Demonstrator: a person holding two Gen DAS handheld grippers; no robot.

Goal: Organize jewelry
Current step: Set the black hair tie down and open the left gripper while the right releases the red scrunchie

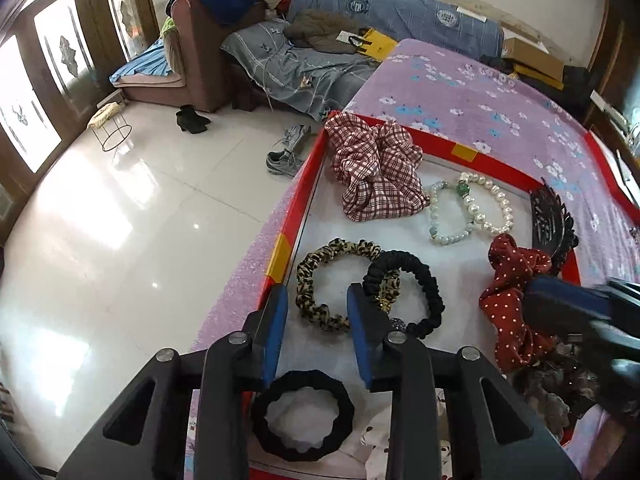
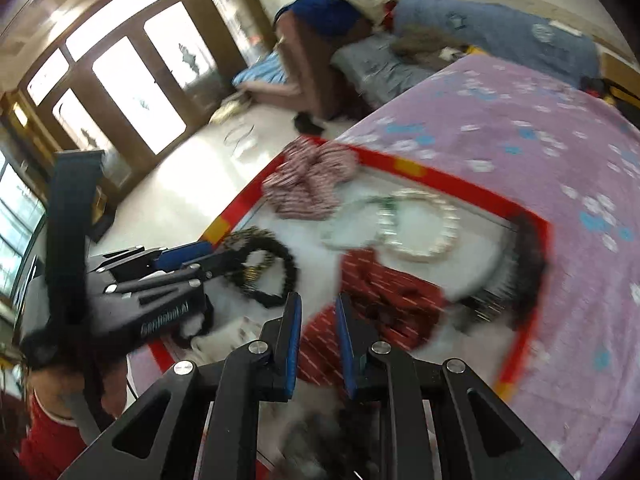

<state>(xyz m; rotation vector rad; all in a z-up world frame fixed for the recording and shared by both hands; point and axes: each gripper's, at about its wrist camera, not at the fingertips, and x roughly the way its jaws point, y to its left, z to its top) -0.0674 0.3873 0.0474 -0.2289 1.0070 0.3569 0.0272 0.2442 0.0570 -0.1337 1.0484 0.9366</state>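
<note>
Pale floor tiles gleam beside a lilac floral bed where a red-edged tray [image 1: 298, 196] holds it all: checked scrunchie [image 1: 374, 172], pearl bracelets [image 1: 472, 208], leopard band [image 1: 332, 284], black bands. Sorting looks barely begun (no groups yet). Left tool [image 1: 316, 312] hangs part-open, empty; right tool [image 2: 318, 322], narrow, grips nothing over the dotted red scrunchie [image 2: 384, 300].

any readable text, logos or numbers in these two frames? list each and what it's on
White lettering on the left claw body in the right wrist view: blurred and mirrored-looking, not readable.
Round white emblems on the blue bedding: too small to read.
Yellow and black paper bag: print too small to read.
Nothing else carries text.
</note>
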